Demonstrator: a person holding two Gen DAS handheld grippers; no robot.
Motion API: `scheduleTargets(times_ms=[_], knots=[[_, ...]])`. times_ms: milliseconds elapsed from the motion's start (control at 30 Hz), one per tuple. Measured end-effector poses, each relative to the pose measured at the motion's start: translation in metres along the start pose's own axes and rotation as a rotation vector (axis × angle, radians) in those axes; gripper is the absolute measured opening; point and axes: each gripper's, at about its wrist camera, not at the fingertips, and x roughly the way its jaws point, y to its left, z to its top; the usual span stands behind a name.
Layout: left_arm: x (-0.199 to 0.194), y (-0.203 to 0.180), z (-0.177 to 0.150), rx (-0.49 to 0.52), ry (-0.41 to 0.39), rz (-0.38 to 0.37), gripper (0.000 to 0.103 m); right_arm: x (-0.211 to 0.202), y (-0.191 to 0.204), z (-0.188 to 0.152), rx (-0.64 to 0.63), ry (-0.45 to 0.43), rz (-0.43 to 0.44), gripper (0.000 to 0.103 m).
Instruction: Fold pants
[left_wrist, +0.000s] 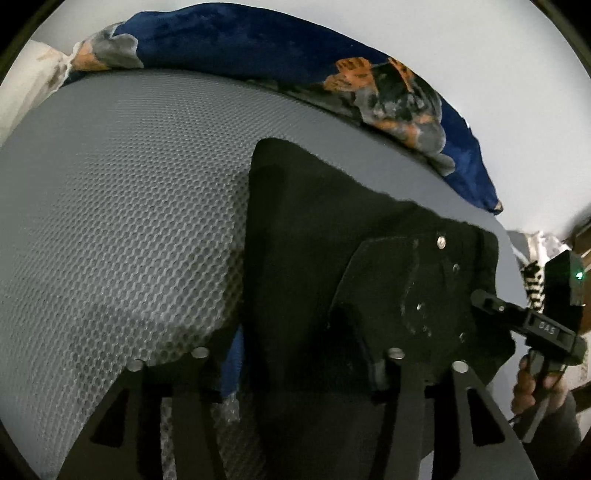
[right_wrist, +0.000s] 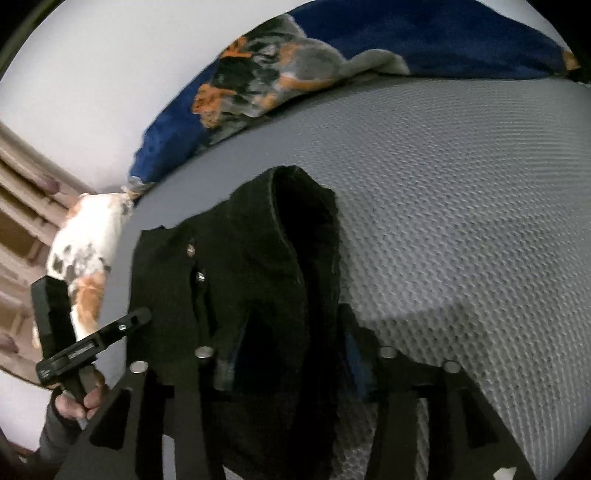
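One pants (left_wrist: 314, 258), one blanket (left_wrist: 258, 40)

Grey mattress (left_wrist: 122, 206) with raised honeycomb mesh texture fills most of both views. Along its far edge lies a bunched navy-blue fleece blanket (left_wrist: 236, 40) printed with orange, grey and black patches; it touches the mattress edge and runs the length of it. Plain white wall (left_wrist: 498, 74) behind the blanket. White cloth with orange and grey blotches (right_wrist: 85, 251) sits at the blanket's end, beside the mattress corner. Brown wooden furniture with horizontal ledges (right_wrist: 18, 206) visible at left of the right wrist view; detail blurred.
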Motion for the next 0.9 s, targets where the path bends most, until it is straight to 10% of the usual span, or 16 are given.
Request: scheduleTargets(times_ms=[400, 900], knots=[[-0.048, -0.035, -0.057, 0.133, -0.070, 0.279, 0.066, -0.043, 0.021, -0.039, -0.002, -0.055, -0.119, 0.051], [-0.109, -0.060, -0.133, 0.128, -0.156, 0.369, 0.071, -0.099, 0.089, -0.121, -0.202, -0.211, -0.250, 0.071]])
